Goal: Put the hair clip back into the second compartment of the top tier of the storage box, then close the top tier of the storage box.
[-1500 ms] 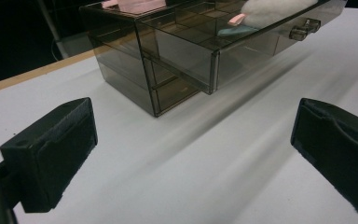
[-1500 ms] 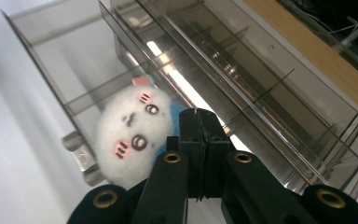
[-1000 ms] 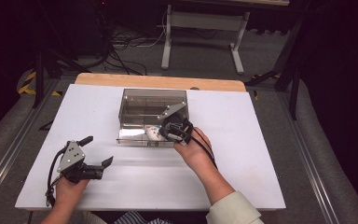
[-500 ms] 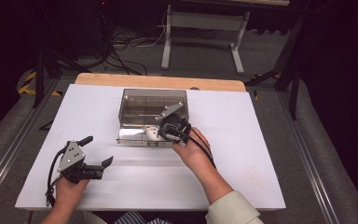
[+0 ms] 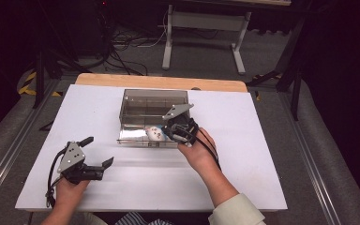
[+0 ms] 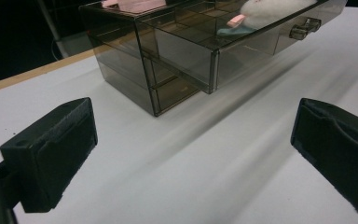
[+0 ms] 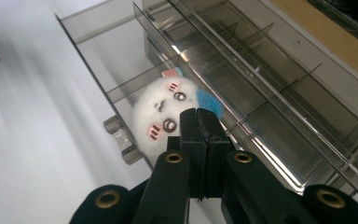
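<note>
The right claw (image 7: 200, 122) is clenched, jaws pressed together, apparently touching the white plush toy (image 7: 163, 116) lying in the open drawer (image 5: 136, 136) of the smoky acrylic organizer (image 5: 152, 105). The left claw (image 5: 98, 152) gapes wide, empty, on the desk (image 5: 262, 154).

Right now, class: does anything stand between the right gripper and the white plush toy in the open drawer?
Nothing visible does. The right gripper, jaws closed together, sits directly over the white plush toy lying in the pulled-out drawer of the clear organizer; whether it pinches the toy's fur cannot be told.
</note>
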